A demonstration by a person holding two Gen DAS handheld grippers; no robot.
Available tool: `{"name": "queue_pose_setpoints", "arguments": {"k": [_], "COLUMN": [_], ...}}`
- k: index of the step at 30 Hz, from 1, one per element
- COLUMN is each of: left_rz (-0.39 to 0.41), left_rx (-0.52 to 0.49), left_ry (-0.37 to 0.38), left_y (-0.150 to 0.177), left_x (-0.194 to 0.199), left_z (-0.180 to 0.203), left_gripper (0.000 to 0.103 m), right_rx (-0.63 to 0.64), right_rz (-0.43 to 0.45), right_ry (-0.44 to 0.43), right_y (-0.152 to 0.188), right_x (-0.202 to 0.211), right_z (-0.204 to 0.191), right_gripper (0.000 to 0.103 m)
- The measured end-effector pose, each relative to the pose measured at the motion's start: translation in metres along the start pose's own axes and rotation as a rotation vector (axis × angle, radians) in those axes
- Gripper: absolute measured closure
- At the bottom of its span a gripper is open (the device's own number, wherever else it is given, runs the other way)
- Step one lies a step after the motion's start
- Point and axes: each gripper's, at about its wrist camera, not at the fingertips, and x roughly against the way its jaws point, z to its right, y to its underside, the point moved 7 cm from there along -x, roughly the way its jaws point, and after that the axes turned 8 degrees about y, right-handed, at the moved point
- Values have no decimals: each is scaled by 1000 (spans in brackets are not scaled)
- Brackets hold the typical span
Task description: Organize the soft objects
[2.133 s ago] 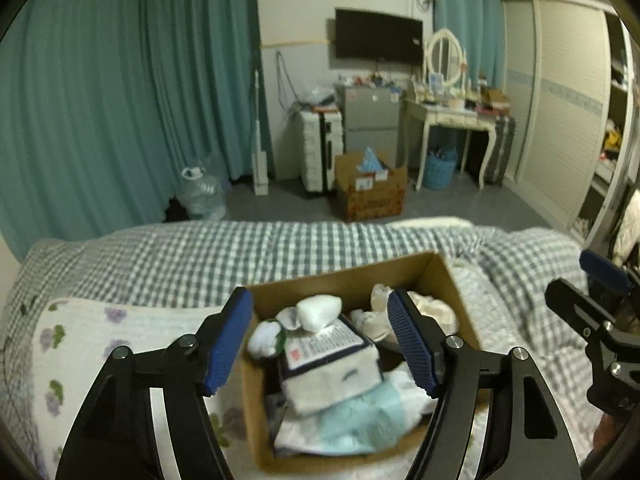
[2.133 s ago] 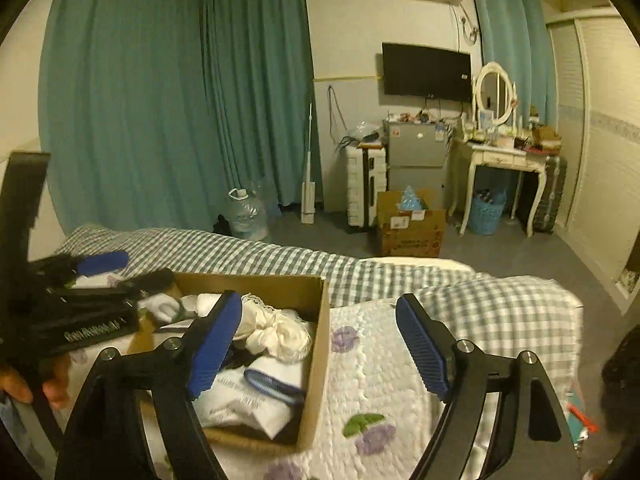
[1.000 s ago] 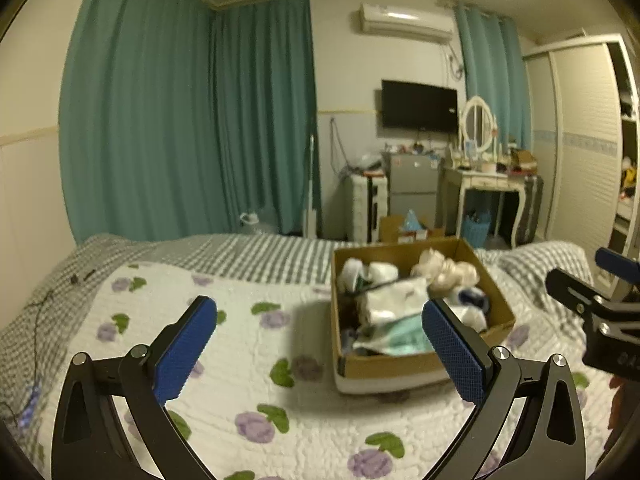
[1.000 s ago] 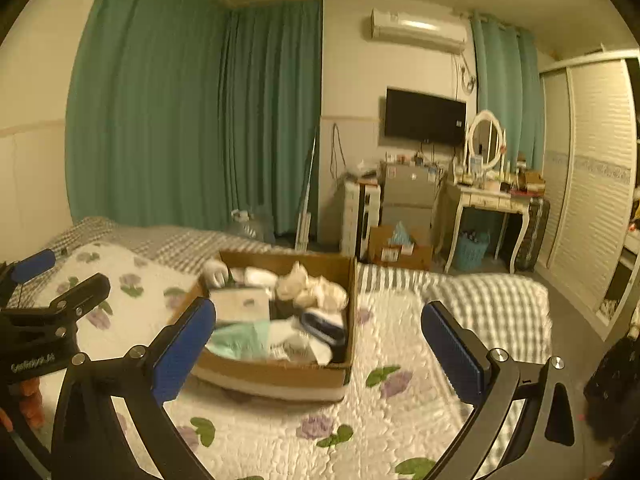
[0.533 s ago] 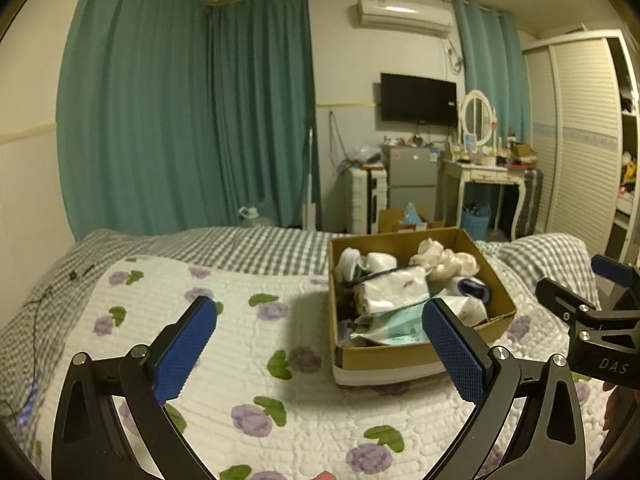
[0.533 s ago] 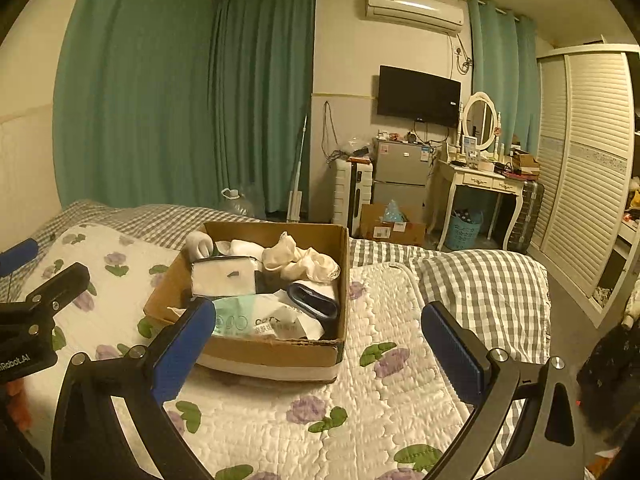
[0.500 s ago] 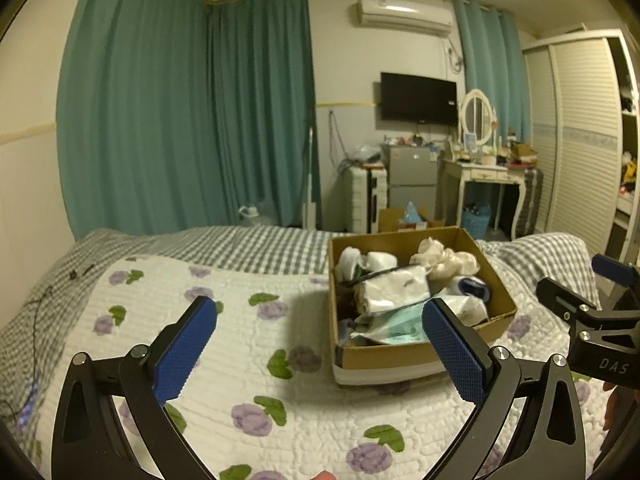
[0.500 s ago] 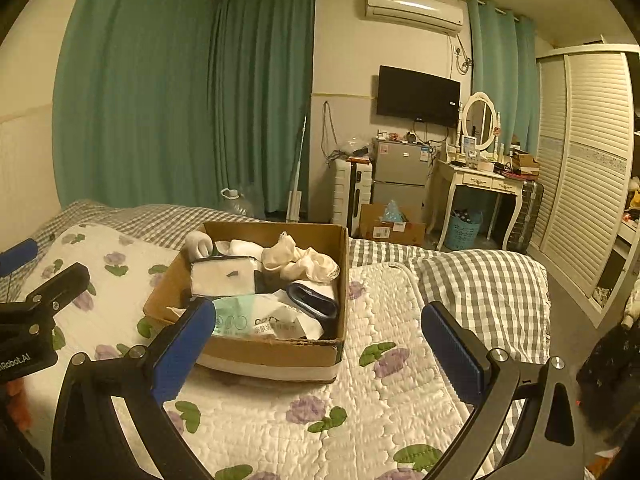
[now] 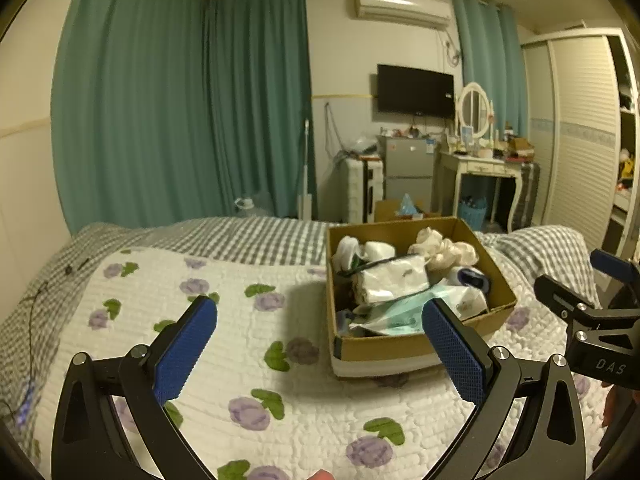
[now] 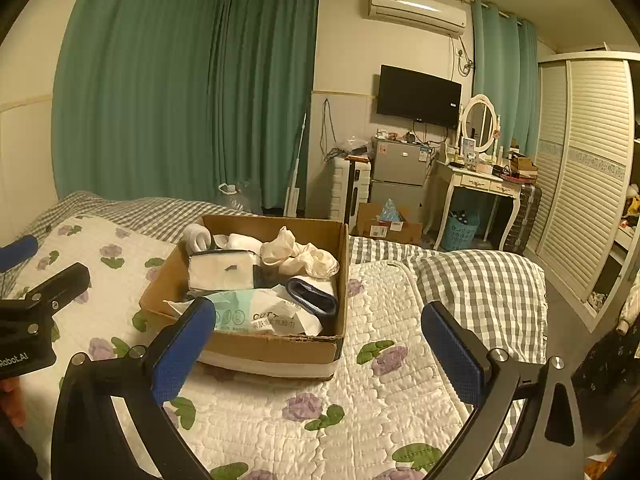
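Open brown cardboard box (image 9: 404,346) of soft goods: sitting on white quilt with purple flowers (image 9: 200,320), holding cream cloth bundle (image 10: 304,258) and teal-white wipes packet (image 10: 256,314). Left gripper (image 9: 320,354) and right gripper (image 10: 318,350): both hovering spread wide, grasping nothing.

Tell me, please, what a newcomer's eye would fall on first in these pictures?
Probably the open cardboard box, heaped with soft white items, sitting on the flowered quilt in the middle of the bed. Next come the left gripper and right gripper, both open wide and empty in the foreground, and the teal curtains behind.
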Motion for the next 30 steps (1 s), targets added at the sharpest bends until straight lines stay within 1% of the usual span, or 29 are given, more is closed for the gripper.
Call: {"name": "queue_pose_setpoints", "arguments": {"k": [30], "left_rz": [7], "left_rx": [-4], "left_ry": [-11], "left_y": [0], "left_x": [1], "left_z": [-2], "left_gripper": [0], "right_rx": [3], "right_rz": [-5], "right_ry": [-2], "right_y": [0], "right_x": [-1], "right_z": [-4], "right_gripper": [0]}}
